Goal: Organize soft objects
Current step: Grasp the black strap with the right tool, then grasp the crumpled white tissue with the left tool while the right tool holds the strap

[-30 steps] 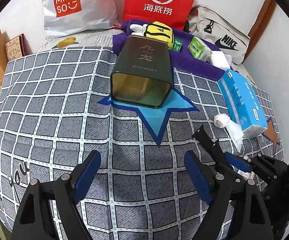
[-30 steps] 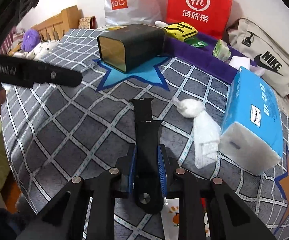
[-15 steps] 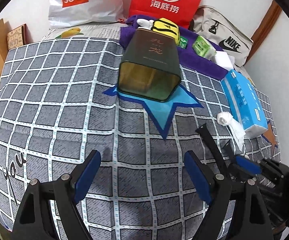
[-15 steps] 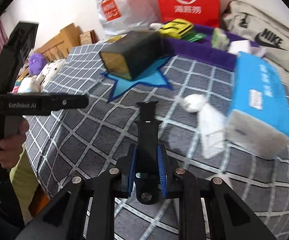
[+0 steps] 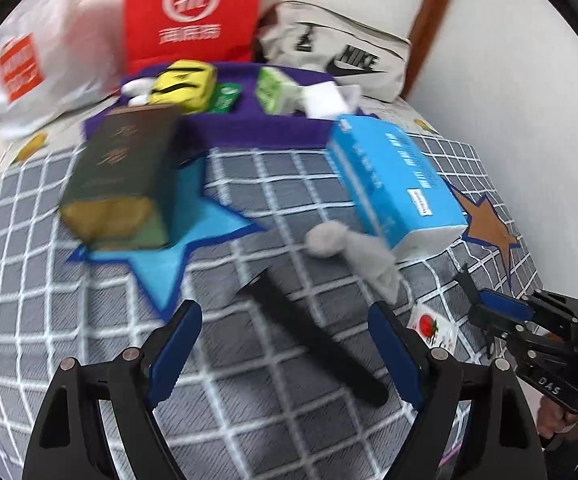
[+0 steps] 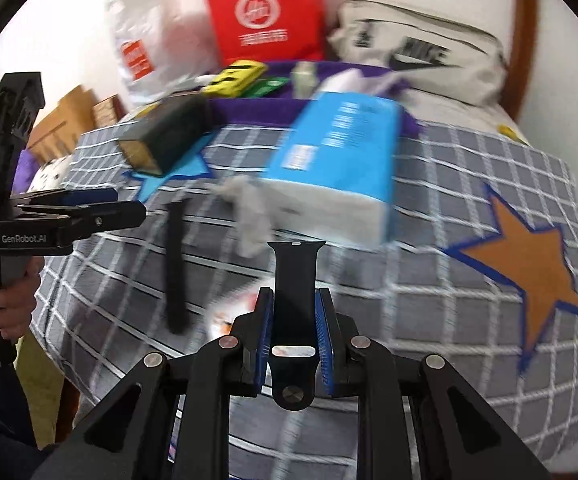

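My right gripper (image 6: 295, 320) is shut on a black watch strap (image 6: 295, 272) and holds it above the checked bedspread (image 6: 429, 280). A second black strap (image 5: 313, 336) lies flat on the bedspread, and also shows in the right wrist view (image 6: 177, 264). My left gripper (image 5: 285, 344) hovers over this second strap, open, one blue finger on each side and neither touching it. In the right wrist view the left gripper (image 6: 81, 208) sits at the left edge, held by a hand (image 6: 9, 312). The right gripper (image 5: 501, 308) appears at the right of the left wrist view.
A blue tissue pack (image 5: 393, 184) and a crumpled white wrapper (image 5: 349, 248) lie just beyond the straps. A dark green tin (image 5: 125, 184) rests on a blue star. A purple tray (image 5: 249, 132) of small items, bags and a wall stand behind. A small printed packet (image 5: 433, 324) lies nearby.
Both grippers have swung to the right across the bed, and both views are blurred. The second strap has come into view between the left fingers. The right gripper still holds its strap.
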The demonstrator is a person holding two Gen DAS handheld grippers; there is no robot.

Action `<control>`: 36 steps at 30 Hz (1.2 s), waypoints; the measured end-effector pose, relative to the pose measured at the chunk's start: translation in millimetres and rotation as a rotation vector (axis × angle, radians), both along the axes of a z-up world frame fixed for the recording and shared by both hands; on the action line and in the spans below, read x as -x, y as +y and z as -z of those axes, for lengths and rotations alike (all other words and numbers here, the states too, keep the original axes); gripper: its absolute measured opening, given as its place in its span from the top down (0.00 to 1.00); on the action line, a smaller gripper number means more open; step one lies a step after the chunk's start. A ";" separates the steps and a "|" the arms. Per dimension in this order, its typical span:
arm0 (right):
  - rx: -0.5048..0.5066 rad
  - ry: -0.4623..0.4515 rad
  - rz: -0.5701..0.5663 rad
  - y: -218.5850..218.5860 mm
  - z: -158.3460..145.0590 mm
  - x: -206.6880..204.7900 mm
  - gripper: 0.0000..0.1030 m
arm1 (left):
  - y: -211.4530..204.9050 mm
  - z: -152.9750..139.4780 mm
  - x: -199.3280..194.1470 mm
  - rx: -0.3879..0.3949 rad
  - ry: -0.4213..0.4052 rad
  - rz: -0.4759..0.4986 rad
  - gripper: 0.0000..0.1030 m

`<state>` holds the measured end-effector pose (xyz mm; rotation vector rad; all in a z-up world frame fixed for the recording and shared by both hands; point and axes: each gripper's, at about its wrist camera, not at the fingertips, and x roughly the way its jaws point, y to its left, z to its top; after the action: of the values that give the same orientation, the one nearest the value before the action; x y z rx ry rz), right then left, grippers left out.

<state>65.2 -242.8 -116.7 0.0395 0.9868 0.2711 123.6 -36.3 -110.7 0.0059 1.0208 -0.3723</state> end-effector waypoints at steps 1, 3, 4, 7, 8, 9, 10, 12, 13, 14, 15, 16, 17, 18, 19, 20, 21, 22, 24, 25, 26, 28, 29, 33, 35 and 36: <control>0.000 0.002 0.012 -4.5 0.8 1.1 0.80 | -5.3 0.7 -2.5 -0.015 -0.011 0.007 0.20; -0.013 0.005 0.041 -16.8 1.6 3.9 0.80 | -15.0 2.4 -8.6 -0.032 -0.029 0.021 0.21; -0.027 0.006 0.051 -22.7 1.8 5.5 0.80 | -19.5 3.2 -12.6 -0.040 -0.029 0.027 0.25; -0.050 0.002 0.062 -30.7 2.5 6.9 0.80 | -29.8 4.6 -20.9 -0.043 -0.048 0.065 0.26; -0.056 0.002 0.067 -33.1 3.0 5.8 0.80 | -32.8 6.3 -22.7 -0.053 -0.049 0.074 0.26; -0.059 0.002 0.070 -34.0 3.7 4.3 0.80 | -37.3 8.7 -25.6 -0.068 -0.053 0.083 0.26; -0.062 0.003 0.072 -35.4 4.9 3.0 0.80 | -41.4 11.5 -28.0 -0.085 -0.057 0.090 0.26; -0.067 0.005 0.076 -38.0 7.3 -0.4 0.80 | -48.2 17.6 -32.2 -0.107 -0.051 0.107 0.26; -0.070 0.007 0.076 -39.0 8.5 -2.3 0.80 | -50.5 19.9 -33.0 -0.108 -0.048 0.118 0.26; -0.073 0.009 0.077 -39.9 9.9 -4.1 0.80 | -53.0 22.9 -34.8 -0.111 -0.044 0.129 0.26; -0.076 0.012 0.077 -40.8 10.9 -5.8 0.80 | -56.5 28.4 -37.5 -0.124 -0.032 0.134 0.26; -0.080 0.016 0.076 -41.5 12.2 -7.3 0.80 | -58.4 32.1 -38.9 -0.133 -0.021 0.140 0.26; -0.092 0.025 0.070 -42.3 13.3 -9.4 0.80 | -60.5 35.5 -40.6 -0.138 -0.013 0.145 0.26; -0.106 0.028 0.067 -44.0 13.4 -10.3 0.80 | -61.9 38.7 -42.7 -0.136 -0.006 0.148 0.26; -0.136 0.029 0.063 -46.1 12.6 -11.6 0.80 | -63.0 40.3 -43.8 -0.134 -0.003 0.149 0.26; -0.152 0.027 0.062 -47.3 11.7 -12.3 0.80 | -64.0 41.2 -44.7 -0.134 -0.006 0.151 0.26; -0.157 0.026 0.062 -47.8 10.9 -13.5 0.80 | -65.5 41.3 -45.3 -0.138 -0.013 0.151 0.26; -0.151 0.024 0.062 -47.6 10.2 -14.6 0.80 | -66.3 41.2 -45.8 -0.139 -0.019 0.150 0.27; -0.135 0.020 0.065 -46.7 10.0 -16.6 0.80 | -68.6 41.8 -46.0 -0.140 -0.027 0.154 0.32; -0.138 0.026 0.062 -45.6 11.0 -17.5 0.80 | -70.4 41.4 -45.0 -0.144 -0.036 0.163 0.39; -0.141 0.030 0.060 -45.1 11.7 -17.5 0.80 | -71.9 40.8 -44.1 -0.140 -0.039 0.175 0.43; -0.139 0.031 0.057 -42.5 12.4 -17.4 0.80 | -73.9 38.9 -43.1 -0.123 -0.037 0.200 0.66; -0.136 0.030 0.053 -40.3 12.3 -17.3 0.80 | -74.3 38.1 -42.8 -0.118 -0.040 0.208 0.70; -0.129 0.023 0.043 -34.0 8.6 -14.2 0.80 | -67.6 33.3 -39.4 -0.104 -0.046 0.204 0.76; -0.126 0.015 0.038 -31.4 5.0 -12.5 0.80 | -59.9 26.5 -36.1 -0.089 -0.056 0.191 0.76; -0.123 0.013 0.035 -29.9 3.4 -11.8 0.80 | -56.1 23.4 -35.1 -0.084 -0.061 0.184 0.76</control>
<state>77.0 -272.7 -120.1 0.1705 0.9806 0.2997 158.7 -92.4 -134.1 0.1870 0.9780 -0.4935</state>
